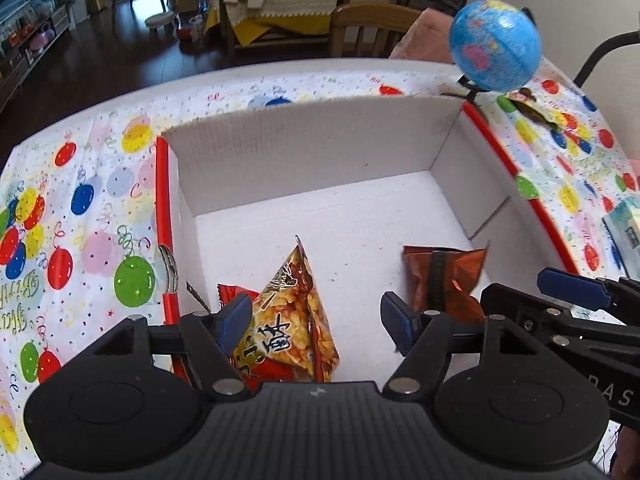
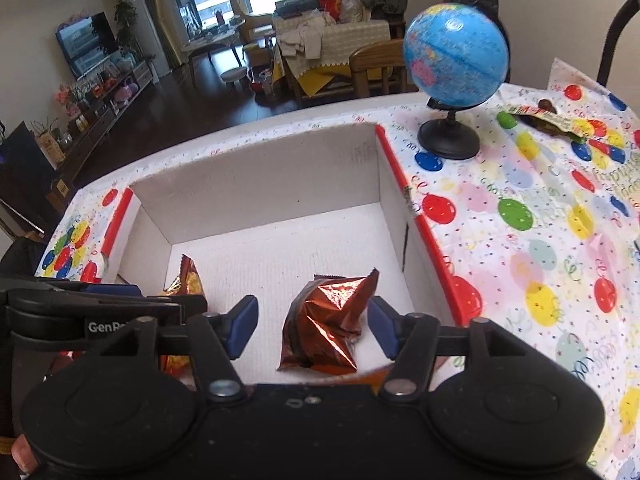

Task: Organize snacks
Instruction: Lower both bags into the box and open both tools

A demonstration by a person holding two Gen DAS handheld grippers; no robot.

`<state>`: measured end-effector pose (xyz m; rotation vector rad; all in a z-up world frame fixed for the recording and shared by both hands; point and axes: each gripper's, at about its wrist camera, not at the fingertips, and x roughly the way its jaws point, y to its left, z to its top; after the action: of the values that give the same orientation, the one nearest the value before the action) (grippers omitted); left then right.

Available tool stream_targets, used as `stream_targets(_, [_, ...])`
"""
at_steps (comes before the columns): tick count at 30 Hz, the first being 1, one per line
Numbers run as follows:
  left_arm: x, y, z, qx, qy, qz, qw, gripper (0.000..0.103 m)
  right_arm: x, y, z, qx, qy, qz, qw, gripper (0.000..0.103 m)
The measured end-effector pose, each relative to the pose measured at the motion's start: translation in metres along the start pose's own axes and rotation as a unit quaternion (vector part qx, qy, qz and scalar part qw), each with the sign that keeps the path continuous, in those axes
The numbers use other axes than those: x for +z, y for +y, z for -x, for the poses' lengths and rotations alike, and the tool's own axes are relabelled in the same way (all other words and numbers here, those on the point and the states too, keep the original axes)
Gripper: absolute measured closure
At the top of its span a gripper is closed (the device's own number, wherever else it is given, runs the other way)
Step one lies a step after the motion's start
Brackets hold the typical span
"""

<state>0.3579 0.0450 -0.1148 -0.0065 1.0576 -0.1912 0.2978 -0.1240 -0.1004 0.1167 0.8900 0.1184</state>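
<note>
My left gripper is released around the orange snack bag in the near left of the box; my right gripper gapes around the copper packet, near right.

My left wrist camera and my right wrist camera both look steeply down, close over the white cardboard box, sharing its floor and the globe.

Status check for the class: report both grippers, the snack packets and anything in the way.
Left gripper open, right gripper open. Orange snack packet and copper foil packet in white box. Another packet beside globe. Nothing blocking.
</note>
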Motion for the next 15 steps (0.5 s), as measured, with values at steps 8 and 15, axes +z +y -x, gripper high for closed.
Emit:
stream_targets(8, [-0.014,-0.014,0.041,0.008,-0.029,0.003,0.9995,0.033,-0.006,-0.008,0.039,0.018,-0.037,0.000,0.999,0.029])
stream_targets(15, [-0.036,-0.033,0.080,0.016,-0.054,0.007,0.9984,0.032,-0.016,-0.016,0.076,0.042,-0.065,0.014,0.997,0.024])
